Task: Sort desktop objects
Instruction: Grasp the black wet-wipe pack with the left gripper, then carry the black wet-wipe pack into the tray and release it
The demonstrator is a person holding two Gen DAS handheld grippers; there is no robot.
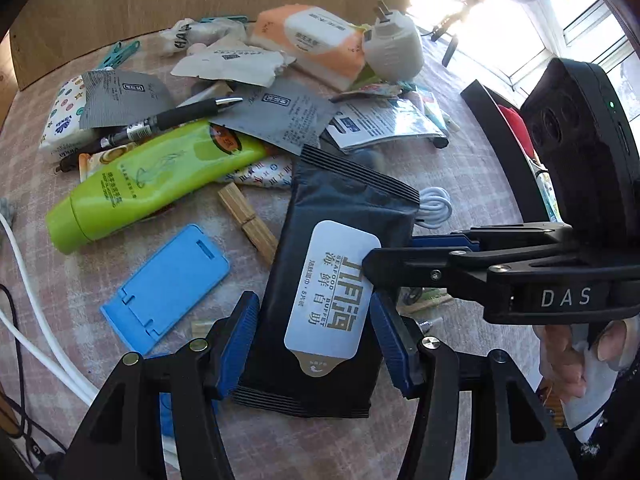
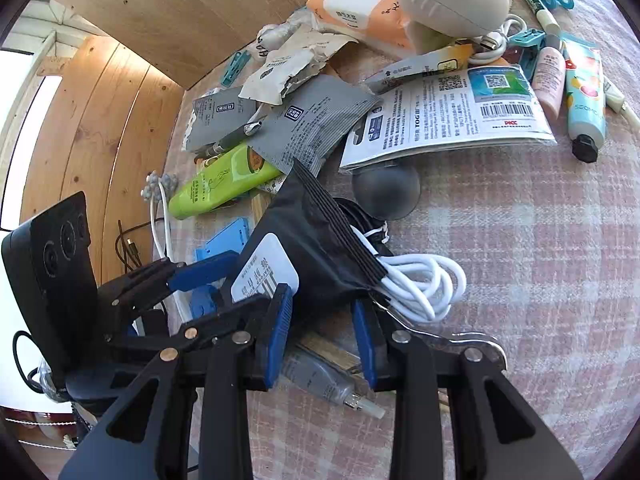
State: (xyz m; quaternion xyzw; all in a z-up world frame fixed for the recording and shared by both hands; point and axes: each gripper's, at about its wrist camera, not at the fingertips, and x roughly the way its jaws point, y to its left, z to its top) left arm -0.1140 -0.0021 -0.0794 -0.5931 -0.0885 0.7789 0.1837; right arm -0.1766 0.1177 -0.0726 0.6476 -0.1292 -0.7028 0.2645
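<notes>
so the black wet-wipe pack (image 1: 320,292) with the white "seafood buffet" flap lies lengthwise near the front of the pink plaid tablecloth (image 2: 520,280), at the near edge of the clutter pile. The left gripper (image 1: 312,340) comes down over its lower half with a blue pad on either side, and there's a sliver of gap on both sides, so it's spread open around the pack and not squeezing it. The right gripper (image 2: 324,336) comes in from the side at the pack's edge; one black finger crosses over the white flap and its pads look pinched onto the pack's edge, so I'd call that one clamped on the pack. A coiled white USB cable (image 2: 424,284) pokes out from under the pack's far end. Just beside the pack are a wooden clothespin (image 1: 248,220) and a blue phone stand (image 1: 168,284), with a lime green tube (image 1: 152,184) and a black pen (image 1: 160,124) behind. Further back there's an orange tissue pack (image 1: 316,40) and a white plug adapter (image 1: 394,46)
</notes>
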